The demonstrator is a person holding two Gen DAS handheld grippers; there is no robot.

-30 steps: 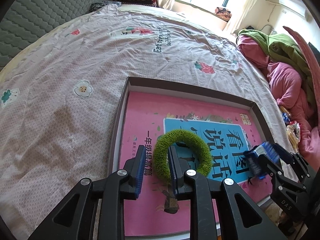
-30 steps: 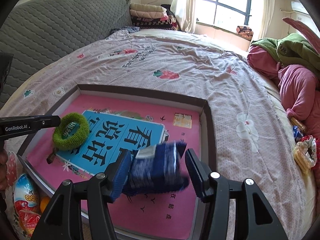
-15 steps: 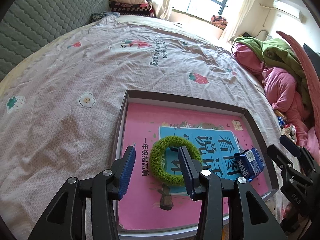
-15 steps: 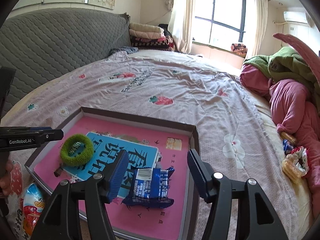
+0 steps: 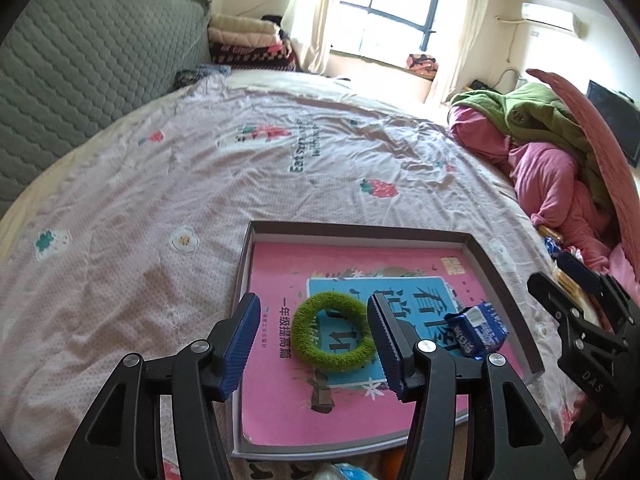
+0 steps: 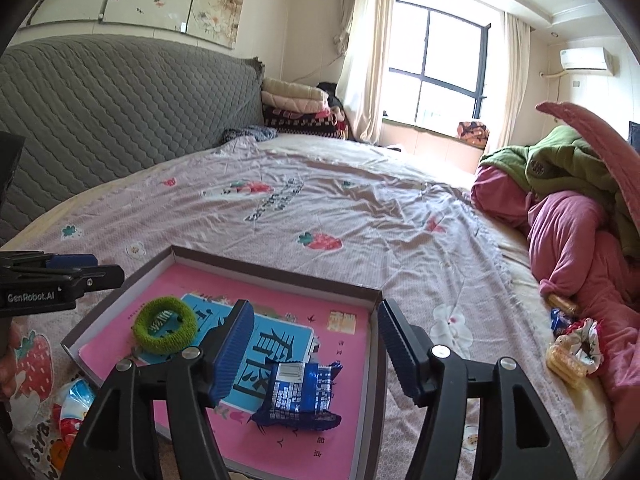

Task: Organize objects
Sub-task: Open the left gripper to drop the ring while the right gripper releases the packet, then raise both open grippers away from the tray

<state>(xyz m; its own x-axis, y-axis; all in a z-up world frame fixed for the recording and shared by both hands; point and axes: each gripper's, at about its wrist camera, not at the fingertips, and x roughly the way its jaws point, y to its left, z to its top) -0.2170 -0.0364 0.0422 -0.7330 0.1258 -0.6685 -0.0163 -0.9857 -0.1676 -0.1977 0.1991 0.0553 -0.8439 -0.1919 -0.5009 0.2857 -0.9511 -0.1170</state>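
A shallow grey box (image 5: 360, 228) (image 6: 276, 272) lies on the bed with a pink book (image 5: 280, 264) (image 6: 352, 360) inside. A green hair tie (image 5: 332, 332) (image 6: 165, 330) and a blue snack packet (image 5: 478, 332) (image 6: 298, 398) lie on the book. My left gripper (image 5: 314, 340) is open and empty, raised above the hair tie. My right gripper (image 6: 314, 352) is open and empty, raised above the packet. The right gripper also shows at the right edge of the left wrist view (image 5: 576, 312).
Loose snacks and a scrunchie (image 6: 572, 344) lie on the bed to the right, beside a pile of pink and green clothes (image 6: 568, 216). Colourful packets (image 6: 70, 404) lie by the box's near left corner. A grey headboard (image 6: 100, 100) stands at the left.
The left gripper opened and let go of the hair tie; the right gripper dropped the blue packet onto the book. Both grippers have lifted and pulled back from the box.
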